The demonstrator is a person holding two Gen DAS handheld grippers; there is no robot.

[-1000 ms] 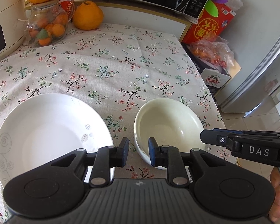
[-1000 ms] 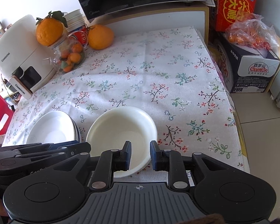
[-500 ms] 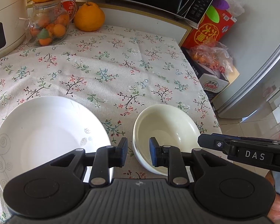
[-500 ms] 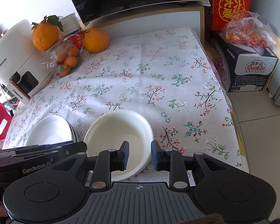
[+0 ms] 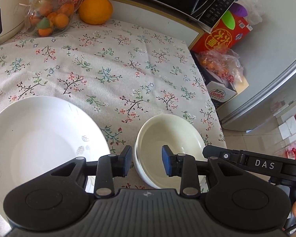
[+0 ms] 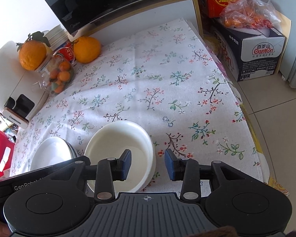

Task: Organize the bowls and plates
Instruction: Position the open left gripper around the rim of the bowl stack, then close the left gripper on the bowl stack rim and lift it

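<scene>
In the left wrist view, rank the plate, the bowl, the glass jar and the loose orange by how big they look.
1. Plate, largest, though nearest the camera.
2. Bowl.
3. Jar.
4. Orange, close to the jar; both sit far back, so their order is unsure.

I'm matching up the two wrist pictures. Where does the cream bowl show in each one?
Left wrist: cream bowl lower centre-right, right of the white plate.
Right wrist: the bowl lower centre-left, plate stack at its left.
Shared landmark: the large orange at the table's far end.

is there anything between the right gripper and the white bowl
No, nothing visible. The right gripper has just been opening, and its jaws straddle the near rim of the bowl without pressing it. Only bare tablecloth lies around it.
</scene>
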